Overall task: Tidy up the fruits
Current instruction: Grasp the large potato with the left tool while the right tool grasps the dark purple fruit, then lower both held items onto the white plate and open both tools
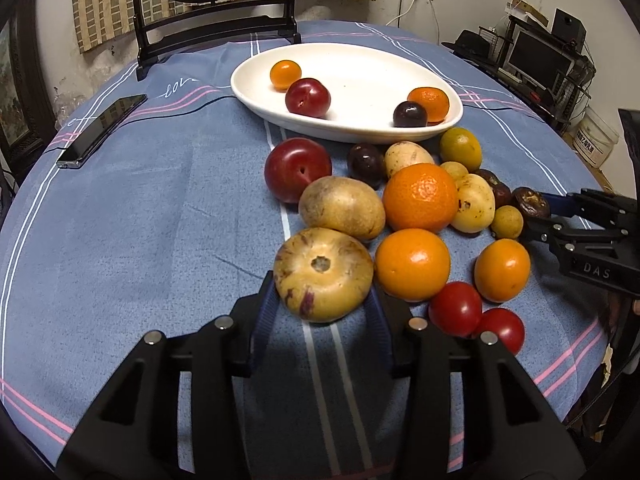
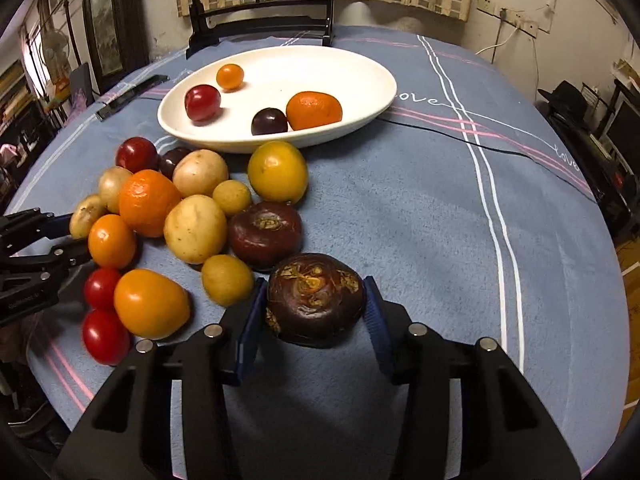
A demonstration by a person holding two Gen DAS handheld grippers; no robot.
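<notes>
My left gripper is shut on a pale yellow, purple-streaked round fruit at the near end of the fruit pile, a blue pad against each side. My right gripper is shut on a dark brown wrinkled fruit at the pile's right edge; the left wrist view shows the same grip from the side. The pile on the blue cloth holds oranges, red plums, pale yellow fruits, small tomatoes and another dark fruit. A white oval dish behind holds a few fruits.
A black phone lies on the cloth at the left. A dark wooden stand with a round mirror rises behind the dish. Open blue tablecloth stretches to the right of the pile. The table edge curves round on both sides.
</notes>
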